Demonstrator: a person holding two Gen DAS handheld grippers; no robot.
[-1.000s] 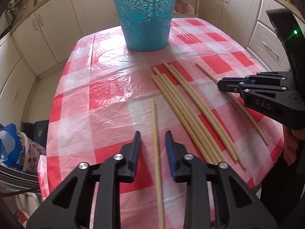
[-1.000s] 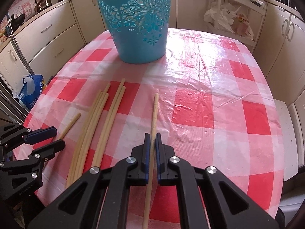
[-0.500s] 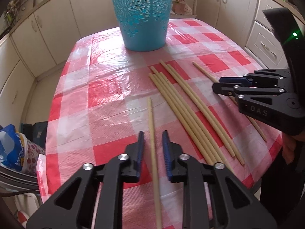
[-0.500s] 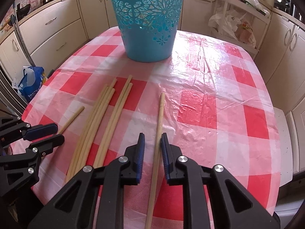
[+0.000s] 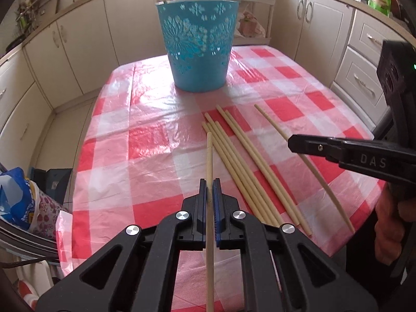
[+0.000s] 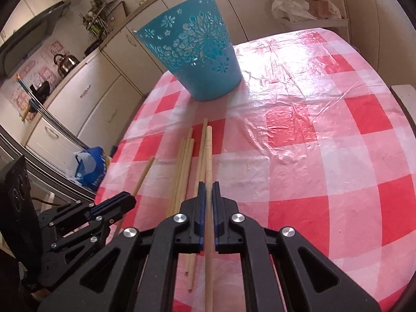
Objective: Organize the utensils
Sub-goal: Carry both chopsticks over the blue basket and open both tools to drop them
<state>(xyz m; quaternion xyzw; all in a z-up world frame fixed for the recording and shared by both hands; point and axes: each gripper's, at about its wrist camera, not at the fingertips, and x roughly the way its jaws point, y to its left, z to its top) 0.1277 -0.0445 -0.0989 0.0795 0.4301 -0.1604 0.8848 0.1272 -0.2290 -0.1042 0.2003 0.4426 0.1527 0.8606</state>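
Note:
My left gripper (image 5: 209, 186) is shut on a long wooden stick (image 5: 209, 156), lifted above the checked table. My right gripper (image 6: 207, 187) is shut on another wooden stick (image 6: 208, 150) and is raised and tilted. Several more sticks (image 5: 244, 166) lie side by side on the cloth, right of my left gripper; they also show in the right wrist view (image 6: 183, 163). One single stick (image 5: 299, 150) lies further right, partly under the right gripper (image 5: 338, 150). A blue perforated bucket (image 5: 199, 44) stands upright at the far middle of the table and shows in the right wrist view (image 6: 197, 52).
The table has a red and white plastic cloth (image 5: 145, 140) with its near edge just below the grippers. Cream kitchen cabinets (image 5: 78, 39) surround it. A blue bag (image 5: 15, 200) sits on the floor at the left.
Both grippers have closed on their sticks and lifted them off the cloth. The right gripper has risen and tilted left. The bucket looks further away now.

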